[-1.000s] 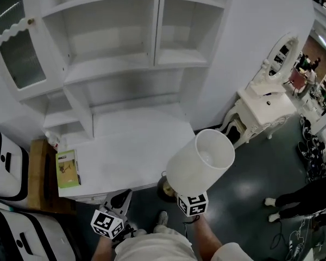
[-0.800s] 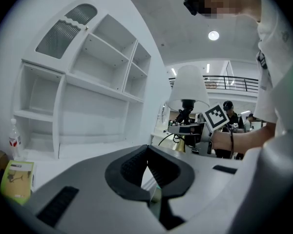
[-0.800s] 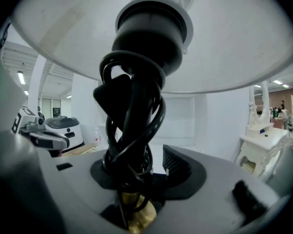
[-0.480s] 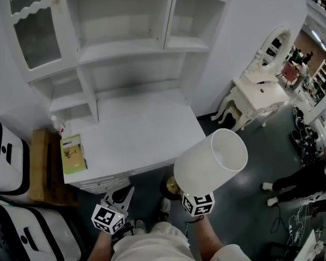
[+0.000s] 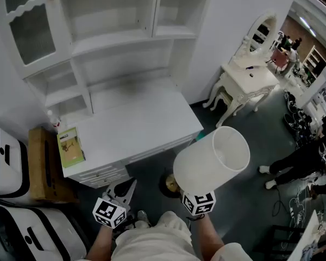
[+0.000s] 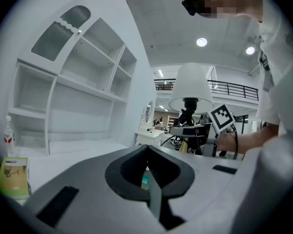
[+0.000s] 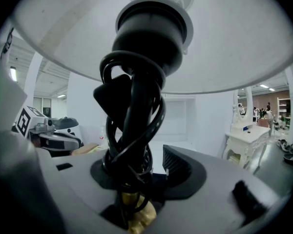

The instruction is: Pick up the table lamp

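The table lamp has a white drum shade (image 5: 212, 159), a brass base (image 5: 169, 185) and a black cord wound round its stem (image 7: 134, 130). It hangs in the air over the dark floor, right of the desk, tilted. My right gripper (image 7: 136, 179) is shut on the cord-wrapped stem just under the shade (image 7: 234, 43). In the head view only its marker cube (image 5: 199, 203) shows below the shade. My left gripper (image 5: 122, 189) is low at the left, shut and empty (image 6: 149, 177). From the left gripper view the lamp (image 6: 193, 89) stands to the right.
A white desk (image 5: 136, 129) with a shelf unit (image 5: 98, 42) stands ahead, bearing a green booklet (image 5: 70, 145) and a small bottle (image 5: 53, 125). A wooden box (image 5: 41, 167) sits to its left. A white dressing table (image 5: 244, 78) is at the right, with people (image 5: 299, 156) beyond.
Both grippers have moved level, away from the desk's front edge, and the view has swung. The lamp stays in the right gripper. The left gripper stays shut.
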`<action>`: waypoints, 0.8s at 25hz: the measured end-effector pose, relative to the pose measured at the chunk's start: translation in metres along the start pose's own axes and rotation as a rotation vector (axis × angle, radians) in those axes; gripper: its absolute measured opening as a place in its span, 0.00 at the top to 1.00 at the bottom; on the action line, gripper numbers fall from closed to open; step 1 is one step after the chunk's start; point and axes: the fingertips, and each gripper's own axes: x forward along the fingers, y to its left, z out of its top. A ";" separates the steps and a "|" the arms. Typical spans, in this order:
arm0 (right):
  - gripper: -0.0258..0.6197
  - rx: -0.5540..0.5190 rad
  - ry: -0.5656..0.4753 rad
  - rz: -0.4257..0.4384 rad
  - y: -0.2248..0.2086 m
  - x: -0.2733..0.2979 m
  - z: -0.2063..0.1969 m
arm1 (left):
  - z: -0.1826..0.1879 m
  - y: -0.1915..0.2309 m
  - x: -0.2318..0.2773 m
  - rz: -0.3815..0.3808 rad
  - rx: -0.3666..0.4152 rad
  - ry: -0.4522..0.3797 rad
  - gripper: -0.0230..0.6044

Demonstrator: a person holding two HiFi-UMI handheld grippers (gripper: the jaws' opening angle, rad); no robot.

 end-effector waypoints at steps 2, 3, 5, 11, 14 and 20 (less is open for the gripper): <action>0.66 0.001 -0.006 0.001 0.000 -0.009 -0.002 | 0.003 -0.008 0.003 -0.008 0.009 -0.005 0.95; 0.66 -0.001 -0.010 0.002 -0.001 -0.013 -0.002 | 0.004 -0.011 0.006 -0.010 0.012 -0.007 0.95; 0.66 0.000 -0.016 0.004 -0.003 -0.022 -0.002 | 0.007 -0.018 0.013 -0.005 0.016 -0.005 0.95; 0.66 0.013 -0.035 0.025 -0.005 -0.056 -0.006 | 0.013 -0.050 0.031 -0.023 0.030 -0.008 0.95; 0.66 0.007 -0.046 0.030 -0.006 -0.070 -0.010 | 0.010 -0.066 0.037 -0.029 0.039 -0.007 0.95; 0.66 0.016 -0.059 0.034 -0.010 -0.086 -0.018 | 0.001 -0.087 0.040 -0.033 0.036 0.011 0.95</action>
